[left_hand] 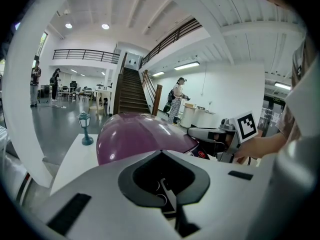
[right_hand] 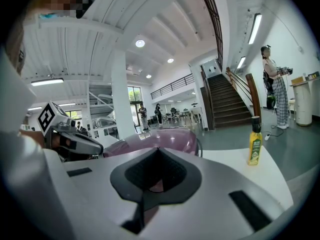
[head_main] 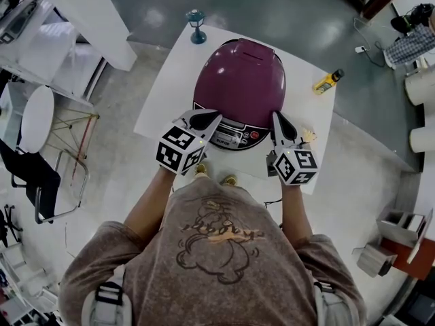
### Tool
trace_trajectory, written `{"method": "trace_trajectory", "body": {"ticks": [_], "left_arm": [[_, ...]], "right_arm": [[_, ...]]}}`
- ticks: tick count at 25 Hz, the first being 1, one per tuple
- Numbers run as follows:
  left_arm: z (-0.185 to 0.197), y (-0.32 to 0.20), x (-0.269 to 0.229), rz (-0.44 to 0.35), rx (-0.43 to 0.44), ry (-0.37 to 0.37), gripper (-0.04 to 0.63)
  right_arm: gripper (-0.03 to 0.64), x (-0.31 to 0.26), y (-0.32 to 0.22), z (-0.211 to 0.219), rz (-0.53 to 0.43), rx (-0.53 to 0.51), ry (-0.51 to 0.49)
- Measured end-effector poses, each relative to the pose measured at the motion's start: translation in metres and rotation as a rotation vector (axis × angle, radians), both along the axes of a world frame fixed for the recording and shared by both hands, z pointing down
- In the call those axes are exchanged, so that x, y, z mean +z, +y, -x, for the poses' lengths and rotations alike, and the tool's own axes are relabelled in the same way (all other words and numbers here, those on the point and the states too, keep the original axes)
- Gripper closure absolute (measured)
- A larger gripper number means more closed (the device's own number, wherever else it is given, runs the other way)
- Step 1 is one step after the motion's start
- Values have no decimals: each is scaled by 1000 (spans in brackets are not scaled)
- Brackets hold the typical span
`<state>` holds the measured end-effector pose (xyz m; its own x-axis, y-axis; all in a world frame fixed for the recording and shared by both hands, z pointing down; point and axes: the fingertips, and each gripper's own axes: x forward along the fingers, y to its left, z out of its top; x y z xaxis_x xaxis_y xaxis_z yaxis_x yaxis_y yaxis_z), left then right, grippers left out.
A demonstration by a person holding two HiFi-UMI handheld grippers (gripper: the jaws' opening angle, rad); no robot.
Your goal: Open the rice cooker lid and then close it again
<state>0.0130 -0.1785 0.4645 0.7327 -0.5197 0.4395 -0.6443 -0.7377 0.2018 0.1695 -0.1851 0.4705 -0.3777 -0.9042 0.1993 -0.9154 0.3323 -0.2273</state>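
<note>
Rice cooker (head_main: 239,87) sits shut on table (head_main: 170,87), left gripper (head_main: 214,119) and right gripper (head_main: 277,118) flanking its front, fingers closed empty.

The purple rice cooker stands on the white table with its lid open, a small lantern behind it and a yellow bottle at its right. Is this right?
No. The head view shows the lid shut, not open. The rest holds: the rice cooker stands on the white table, the small lantern behind it, the yellow bottle at its right.
</note>
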Motion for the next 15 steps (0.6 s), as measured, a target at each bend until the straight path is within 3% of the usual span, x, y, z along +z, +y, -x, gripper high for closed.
{"method": "trace_trajectory", "body": {"ticks": [15], "left_arm": [[1, 2, -2, -59, -48, -1, 575]], "right_arm": [[614, -2, 0, 0, 3, -4, -1]]}}
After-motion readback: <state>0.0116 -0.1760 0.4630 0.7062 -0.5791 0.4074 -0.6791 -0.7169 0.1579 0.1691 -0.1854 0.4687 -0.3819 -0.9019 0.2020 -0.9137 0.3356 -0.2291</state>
